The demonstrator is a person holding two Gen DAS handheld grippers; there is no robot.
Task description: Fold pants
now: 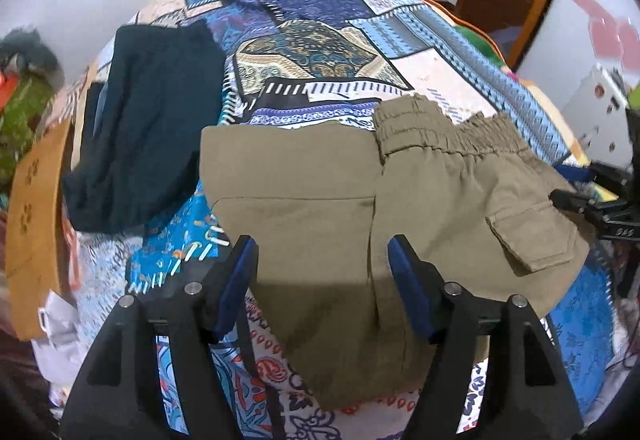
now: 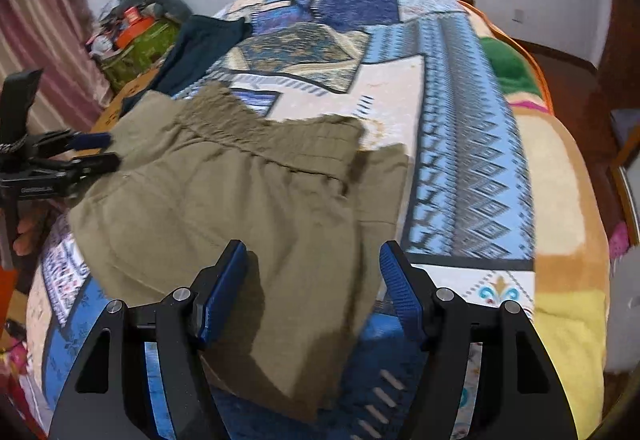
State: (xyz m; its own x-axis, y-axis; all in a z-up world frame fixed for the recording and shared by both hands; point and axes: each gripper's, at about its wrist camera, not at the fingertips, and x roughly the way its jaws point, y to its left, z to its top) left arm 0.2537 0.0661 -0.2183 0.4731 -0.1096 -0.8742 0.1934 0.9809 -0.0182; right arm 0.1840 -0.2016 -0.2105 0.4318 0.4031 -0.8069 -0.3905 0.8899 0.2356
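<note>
Khaki cargo pants [image 1: 340,199] lie folded on the patterned bed, with the elastic waistband [image 1: 440,131] at the far side and a flap pocket [image 1: 532,236] at the right. My left gripper [image 1: 322,260] is open just above the pants' near part, holding nothing. In the right wrist view the same pants [image 2: 240,199] lie below my right gripper [image 2: 312,264], which is open and empty. The left gripper also shows in the right wrist view at the left edge [image 2: 100,151], beside the pants' left side.
A dark teal garment [image 1: 148,119] lies on the bed's left side, also seen in the right wrist view [image 2: 200,43]. The patchwork bedspread [image 1: 320,39] covers the bed. An orange-brown board [image 1: 36,220] stands at the left. Clutter [image 2: 136,31] sits by the curtain.
</note>
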